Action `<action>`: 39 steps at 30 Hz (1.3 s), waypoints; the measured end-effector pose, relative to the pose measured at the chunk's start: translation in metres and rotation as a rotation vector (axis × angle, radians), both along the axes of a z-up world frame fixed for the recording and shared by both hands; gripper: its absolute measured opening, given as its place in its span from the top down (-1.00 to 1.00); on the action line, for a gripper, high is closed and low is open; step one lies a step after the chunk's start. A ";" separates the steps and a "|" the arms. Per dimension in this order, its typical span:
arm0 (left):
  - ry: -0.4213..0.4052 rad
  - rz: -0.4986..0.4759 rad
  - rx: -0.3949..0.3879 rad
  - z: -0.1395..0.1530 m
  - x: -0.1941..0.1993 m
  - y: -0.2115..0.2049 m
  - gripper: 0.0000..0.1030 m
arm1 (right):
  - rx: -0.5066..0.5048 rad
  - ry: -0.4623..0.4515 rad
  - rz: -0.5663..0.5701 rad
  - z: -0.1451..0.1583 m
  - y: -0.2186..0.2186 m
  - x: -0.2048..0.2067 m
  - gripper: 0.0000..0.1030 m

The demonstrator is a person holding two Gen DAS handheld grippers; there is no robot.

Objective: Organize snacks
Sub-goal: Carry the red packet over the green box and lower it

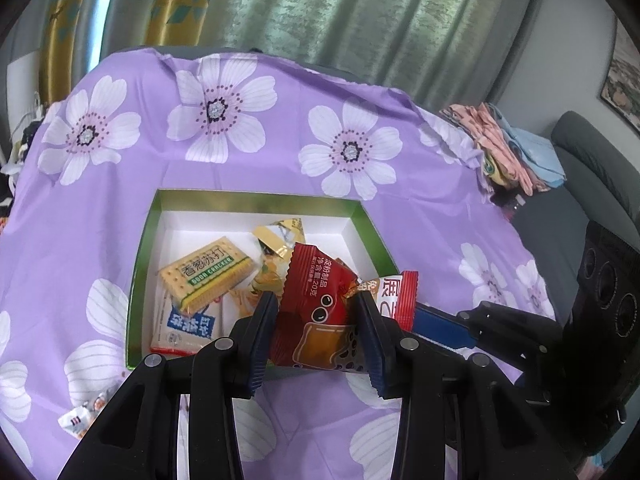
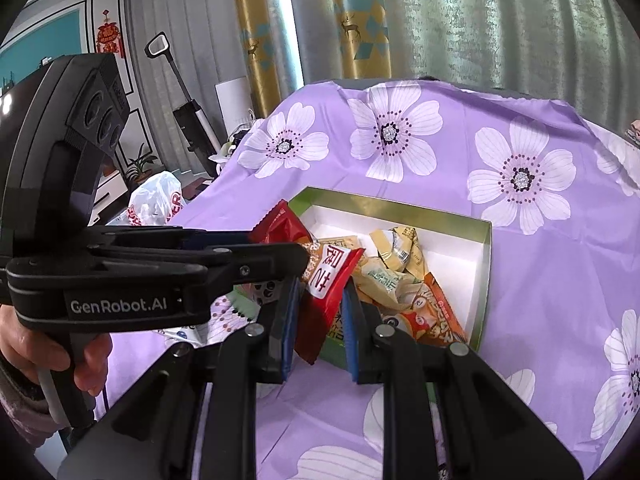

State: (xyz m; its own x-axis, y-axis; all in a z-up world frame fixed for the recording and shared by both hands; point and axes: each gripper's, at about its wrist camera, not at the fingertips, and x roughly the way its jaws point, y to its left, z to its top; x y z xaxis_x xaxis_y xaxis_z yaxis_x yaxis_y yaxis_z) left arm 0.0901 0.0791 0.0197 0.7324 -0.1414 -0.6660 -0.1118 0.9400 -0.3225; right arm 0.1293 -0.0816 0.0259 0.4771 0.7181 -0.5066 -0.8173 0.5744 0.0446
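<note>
Left claw [image 1: 318,334] clenched on a red packet [image 1: 316,300] and right claw [image 2: 318,330] on a red-and-white packet [image 2: 328,280], both above the part-filled box [image 1: 256,200]; one wrapped snack [image 1: 82,420] remains on the table.

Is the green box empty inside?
No, the green box already holds snacks, such as a soda cracker pack lying on other packets.

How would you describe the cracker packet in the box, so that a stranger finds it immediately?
On the purple flowered cloth sits an open green-rimmed cardboard box with a white inside. At its left side lies a flat rectangular beige soda cracker packet, the only one with a green label band.
</note>
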 end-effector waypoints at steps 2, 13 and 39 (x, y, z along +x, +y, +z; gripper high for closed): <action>0.004 0.002 -0.003 -0.004 0.005 0.003 0.22 | -0.007 0.002 -0.001 -0.001 0.003 0.005 0.59; 0.055 0.014 -0.036 -0.032 0.026 0.013 0.22 | -0.049 0.050 -0.012 -0.022 0.017 0.036 0.59; 0.132 0.001 -0.022 -0.052 0.056 0.011 0.22 | -0.107 0.100 -0.053 -0.038 0.026 0.062 0.56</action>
State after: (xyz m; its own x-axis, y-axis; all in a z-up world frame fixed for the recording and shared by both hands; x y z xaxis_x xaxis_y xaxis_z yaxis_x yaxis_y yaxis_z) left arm 0.1461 0.0905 -0.0324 0.6385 -0.1560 -0.7537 -0.1561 0.9327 -0.3253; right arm 0.1909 -0.0557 -0.0126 0.4563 0.6326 -0.6258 -0.7801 0.6227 0.0607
